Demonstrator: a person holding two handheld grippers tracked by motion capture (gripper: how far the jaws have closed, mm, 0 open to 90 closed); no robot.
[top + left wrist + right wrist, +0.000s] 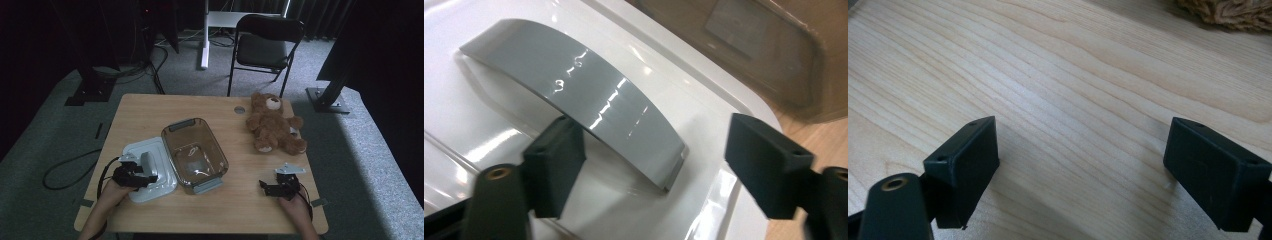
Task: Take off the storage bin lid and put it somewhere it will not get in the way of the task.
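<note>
High view takes in a dim room with grey carpet [360,150], dark curtains, a black folding chair [265,45] and cables on the floor behind a light wooden table [240,200]. On the table, a clear brown-tinted storage box [195,155] stands open near the middle, with its white lid [150,172] lying flat and touching its left side. A brown teddy bear [272,125] lies toward the far right edge, well apart from the box.

The left gripper [134,172] sits over the lid, near its grey handle [148,162]. In the left gripper view its jaws stand wide apart, straddling the near end of the arched grey handle [589,100]; one jaw lies just beside the handle's edge, the other off to the side, and nothing is clamped.

The right gripper [280,186] rests low at the table's near right, close to the bear. In the right gripper view its jaws are spread wide over bare wood [1073,75], holding nothing.
</note>
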